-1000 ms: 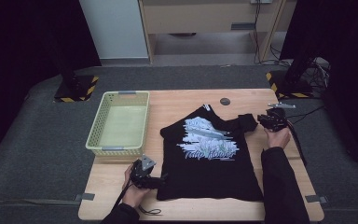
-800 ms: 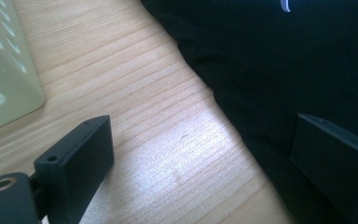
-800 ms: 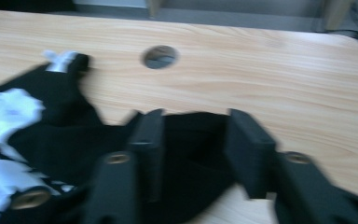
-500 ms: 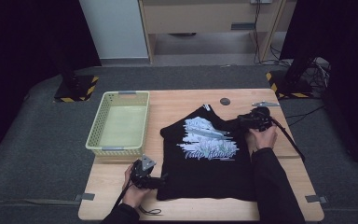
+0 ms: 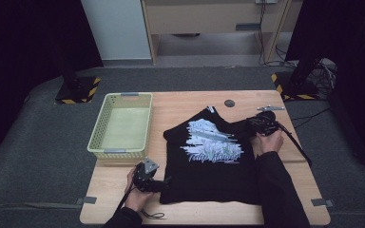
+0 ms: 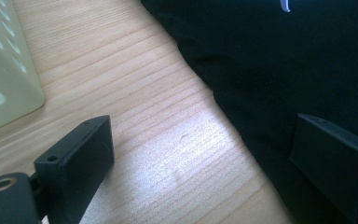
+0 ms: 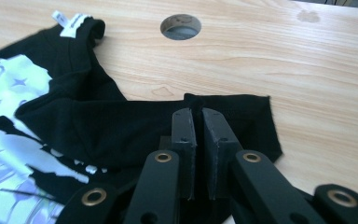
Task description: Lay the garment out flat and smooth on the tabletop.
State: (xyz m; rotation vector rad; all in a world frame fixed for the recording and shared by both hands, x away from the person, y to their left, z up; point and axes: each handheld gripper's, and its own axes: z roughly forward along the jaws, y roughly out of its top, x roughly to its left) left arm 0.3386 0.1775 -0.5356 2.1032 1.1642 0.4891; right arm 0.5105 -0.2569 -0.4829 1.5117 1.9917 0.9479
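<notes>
Shirt flat mid-table, sleeve pinched by right gripper; left gripper spread at hem; basket left, hole beyond.

The high view is evenly lit from above over the worktop, while the surroundings are left nearly black. The frame is soft and low in detail. In the left gripper view a pale glare patch is seen on the wood grain; near edges are blurred. The black shirt is rendered almost detailless. The right gripper view is bright, with soft shadows under the cloth.
</notes>
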